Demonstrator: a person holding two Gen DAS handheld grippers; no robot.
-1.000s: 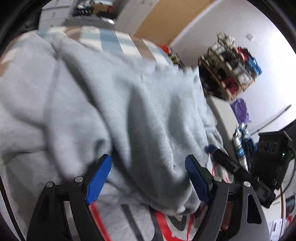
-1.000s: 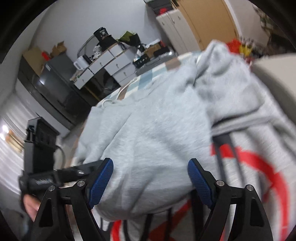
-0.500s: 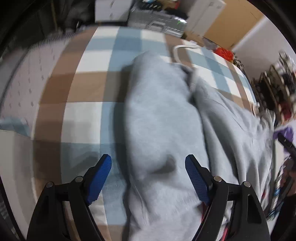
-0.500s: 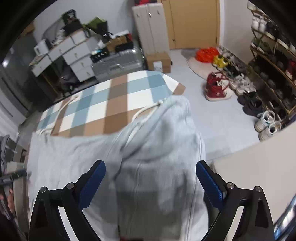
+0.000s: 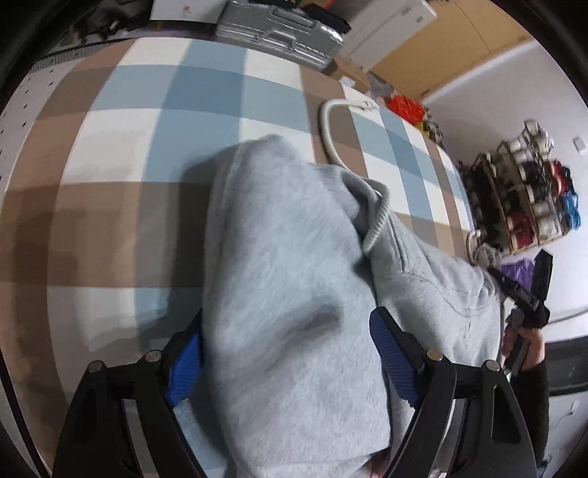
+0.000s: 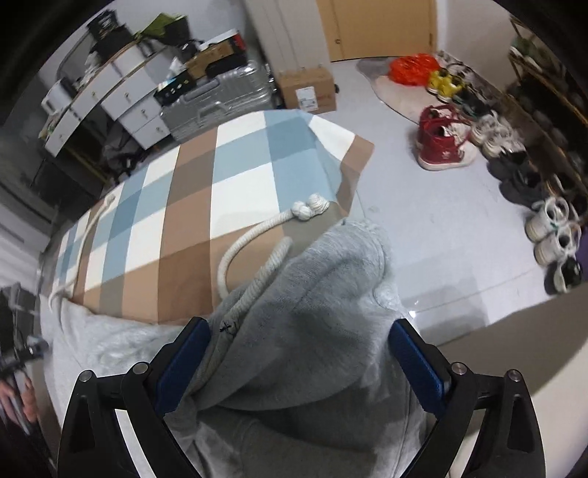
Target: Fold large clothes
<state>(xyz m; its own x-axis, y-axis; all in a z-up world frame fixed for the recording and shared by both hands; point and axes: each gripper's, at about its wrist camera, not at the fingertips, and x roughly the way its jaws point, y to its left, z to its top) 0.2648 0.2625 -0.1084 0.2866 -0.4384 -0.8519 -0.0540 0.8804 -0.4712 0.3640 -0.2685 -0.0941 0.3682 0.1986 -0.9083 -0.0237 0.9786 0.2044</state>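
The grey fleece hoodie (image 5: 294, 294) lies bunched in thick folds on the checked blanket (image 5: 154, 121). Its white rope drawstring (image 6: 257, 235) trails out across the checks.

Both cams ride the grippers, looking fwd along the jaws and steeply down, v. close to the cloth. Left wrist cam sits over the grey hoodie (image 5: 294, 279) on the checked tablecloth (image 5: 205, 95), facing toward the silver suitcase (image 5: 283, 25) w/ the shoe rack (image 5: 529, 198) at right edge; the other handheld gripper (image 5: 529, 305) shows far right. Right wrist cam sits over the hood end near the bench corner, facing the same suitcase (image 6: 217, 103), door (image 6: 382, 25) and shoes (image 6: 441, 143) on the floor. Shared: hoodie (image 6: 312, 323), tablecloth (image 6: 242, 172), white drawcord (image 6: 257, 235), suitcase.
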